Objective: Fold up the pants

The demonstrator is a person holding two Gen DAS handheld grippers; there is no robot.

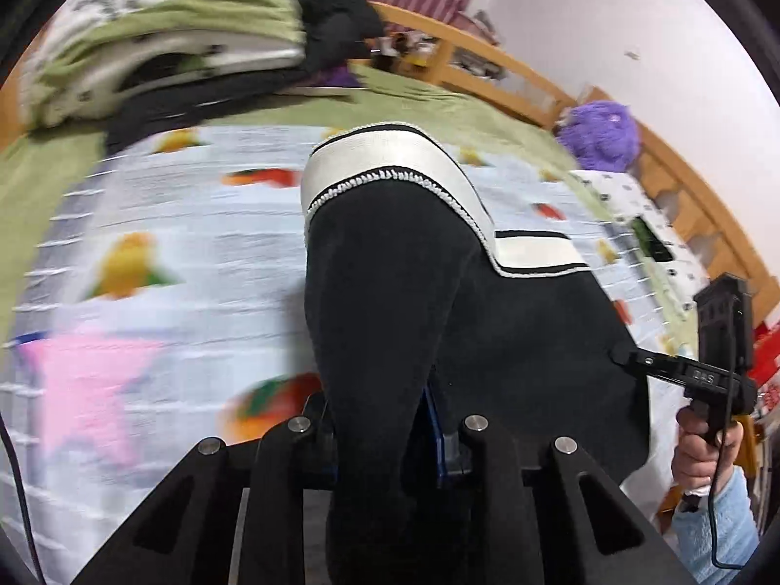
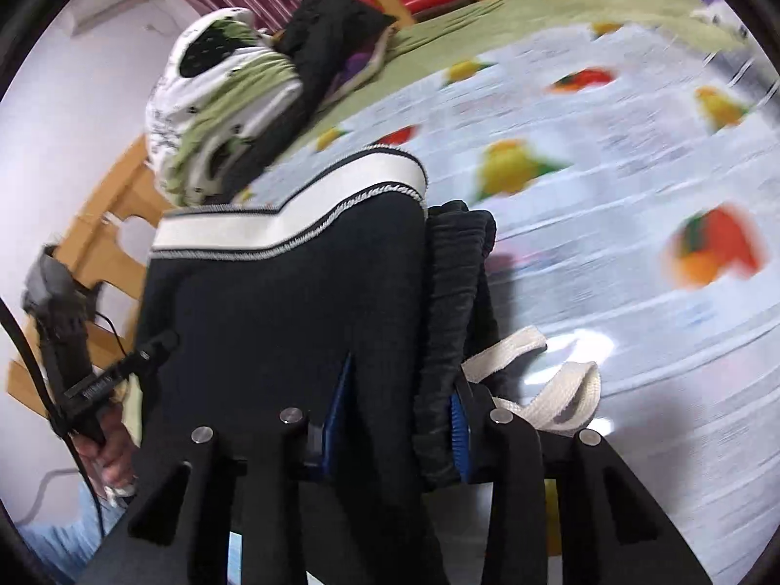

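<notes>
Black pants (image 1: pixel 390 268) with a white band (image 1: pixel 390 151) hang lifted above the bed. In the left wrist view my left gripper (image 1: pixel 375 414) is shut on a bunched fold of the black cloth. At the right of that view, my right gripper (image 1: pixel 621 356) pinches the pants' edge, held by a hand (image 1: pixel 702 458). In the right wrist view my right gripper (image 2: pixel 399 409) is shut on the pants (image 2: pixel 292 302) beside the gathered waistband (image 2: pixel 453 292). The white drawstring (image 2: pixel 551 390) dangles to its right. My left gripper (image 2: pixel 165 339) grips the cloth's left edge.
Below lies a bed with a fruit-printed cover (image 1: pixel 195 243) over a green sheet. A heap of bedding (image 1: pixel 161 34) and a black garment (image 1: pixel 336 14) sit at the far end. A purple plush (image 1: pixel 599 134) rests by the wooden frame (image 1: pixel 512 78).
</notes>
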